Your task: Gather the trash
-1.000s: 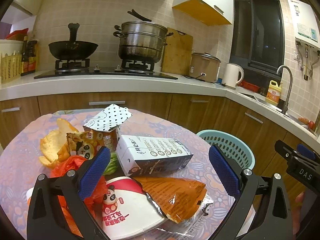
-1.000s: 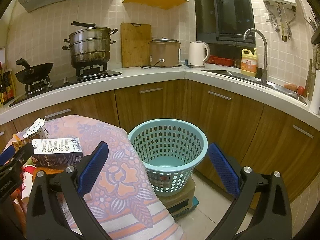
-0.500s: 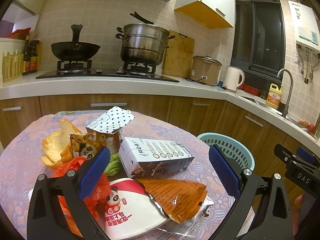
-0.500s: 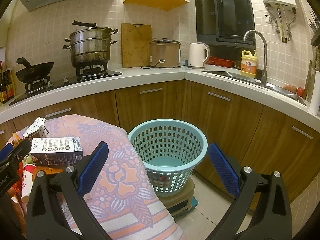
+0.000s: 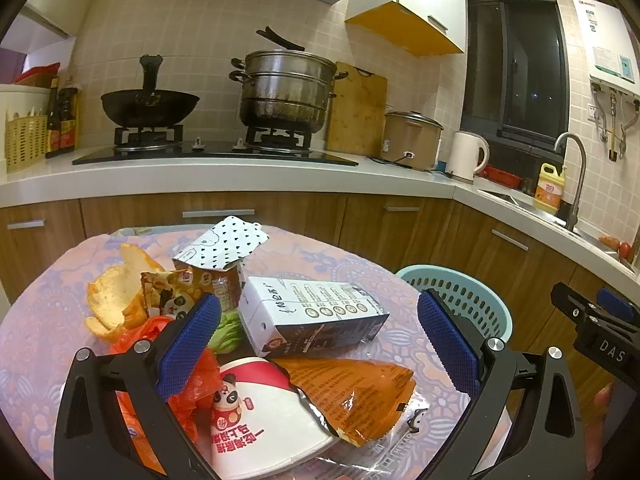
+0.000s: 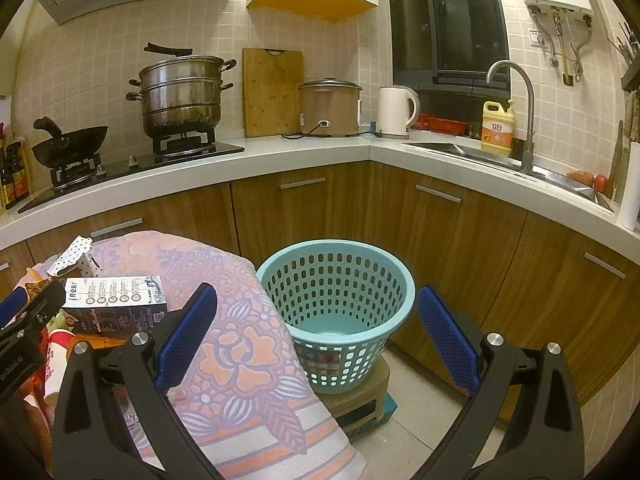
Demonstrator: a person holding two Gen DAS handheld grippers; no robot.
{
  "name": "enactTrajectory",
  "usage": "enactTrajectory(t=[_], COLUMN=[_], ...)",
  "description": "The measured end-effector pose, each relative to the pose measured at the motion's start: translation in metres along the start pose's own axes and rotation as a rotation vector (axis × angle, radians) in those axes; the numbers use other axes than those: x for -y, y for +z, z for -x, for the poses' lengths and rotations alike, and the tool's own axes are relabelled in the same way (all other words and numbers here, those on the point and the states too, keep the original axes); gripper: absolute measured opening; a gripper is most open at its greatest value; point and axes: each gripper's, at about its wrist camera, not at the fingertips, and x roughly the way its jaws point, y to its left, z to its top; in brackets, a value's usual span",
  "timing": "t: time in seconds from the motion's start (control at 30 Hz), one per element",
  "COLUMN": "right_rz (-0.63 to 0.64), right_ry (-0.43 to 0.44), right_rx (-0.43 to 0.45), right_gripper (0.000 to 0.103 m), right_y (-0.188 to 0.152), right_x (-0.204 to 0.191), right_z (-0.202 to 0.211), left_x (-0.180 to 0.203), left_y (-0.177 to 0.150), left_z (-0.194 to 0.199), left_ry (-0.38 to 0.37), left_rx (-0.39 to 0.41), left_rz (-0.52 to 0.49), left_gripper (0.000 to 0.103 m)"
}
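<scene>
Perforated plastic basket (image 6: 336, 312); printed cloth table cover (image 6: 240, 340); glossy foil wrapper (image 5: 352, 396); matt cardboard carton (image 5: 316, 314).

You face pale tiled walls (image 6: 80, 64), wooden cabinets (image 6: 304, 208) under a white countertop (image 6: 304, 154), and a dark window (image 6: 464, 20).

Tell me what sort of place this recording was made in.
A home kitchen, most likely: a stacked steel steamer pot sits on a gas hob, a curved metal tap stands over a sink, and a table with a floral cloth holds food packaging.
</scene>
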Motion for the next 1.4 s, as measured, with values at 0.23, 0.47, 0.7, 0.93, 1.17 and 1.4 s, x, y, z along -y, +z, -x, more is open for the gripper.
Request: enactTrajectory(t=[0.23,0.47,0.7,0.93,1.17,1.4], right_rz=[0.011,0.018,0.018,0.018,0.015,0.015], right_ry=[-0.003,-0.006,-0.005,-0.005,-0.006,-0.006], right_rx=[0.003,0.007,0.007,0.010,0.013,0.011], right_gripper=[0.096,0.096,0.096,0.096,0.096,0.096], right_y=[-0.0004,-0.0010,-0.0013,-0.0011,-0.0014,-0.0026], right_x=[-0.0026,-0.0030,-0.0035,-0.0037,-0.0042,-0.0034], right_z=[-0.0004,0.0005,0.0011,0.0018,0.0023,0.0019], left_x=[-0.0005,-0.0011,-0.0018,-0.0003,0.0006,0.0009], left_y=[-0.0005,-0.0001,0.0008,0.0004,0.0004,0.0006], left_z=[-0.0001,-0.0004,-0.0004,-0.0002,0.0003,0.0005], left_ry=[-0.002,-0.002,-0.003,-0.004,-0.004,-0.004], left_rx=[0.000,-0.001,0.000,0.001,-0.001,0.000], left_rz=[0.003,0.006,0.003,0.004,0.001,0.000], left_gripper=[0.096,0.095,0.096,0.096,0.096,0.095])
